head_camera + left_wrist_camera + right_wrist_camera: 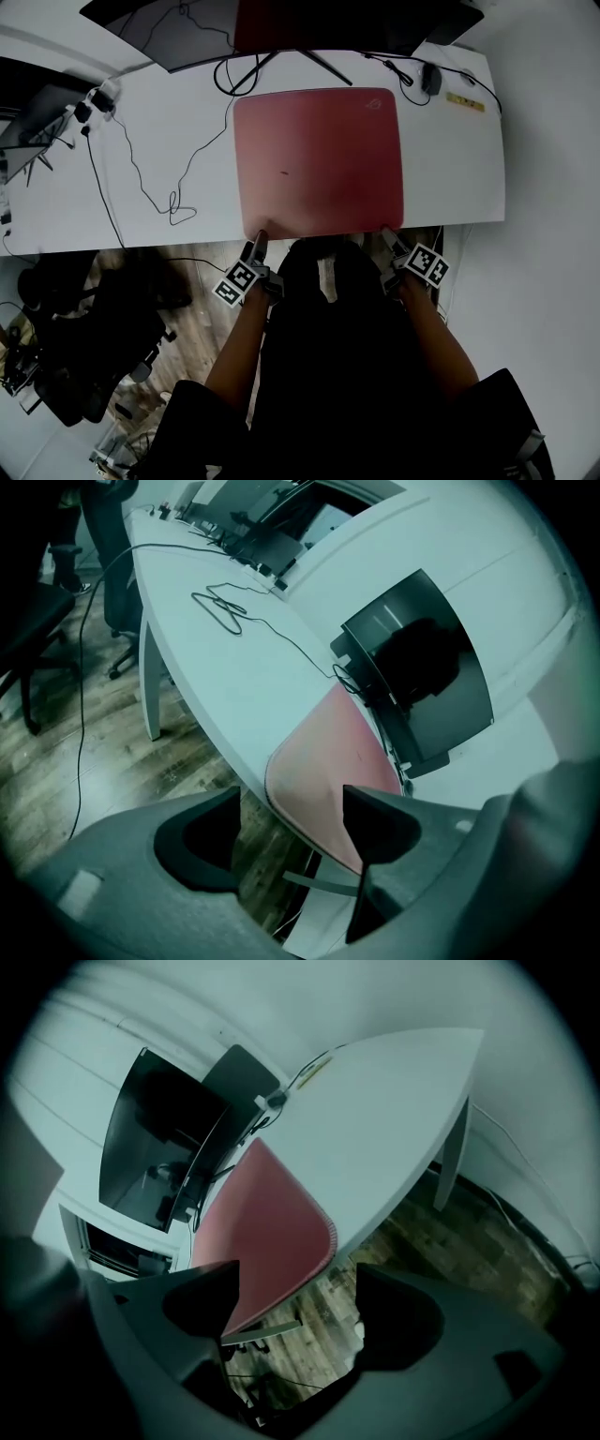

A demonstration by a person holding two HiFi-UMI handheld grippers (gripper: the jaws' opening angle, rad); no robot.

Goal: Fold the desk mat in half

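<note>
The left gripper [291,832] and right gripper [295,1302] are gaping wide, each framing a near corner of the red rectangular desk mat [319,164] between its fingers. Probably limp, light; pinch there.

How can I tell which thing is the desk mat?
Find the long white desk. In its middle, just in front of the dark monitor, the desk mat lies flat, reaching the desk's near edge. It is the only big red thing there, a rounded rectangle among thin black cables.

An office: white desk [450,169], monitor [422,658], cables [141,178], office chair [84,347].
</note>
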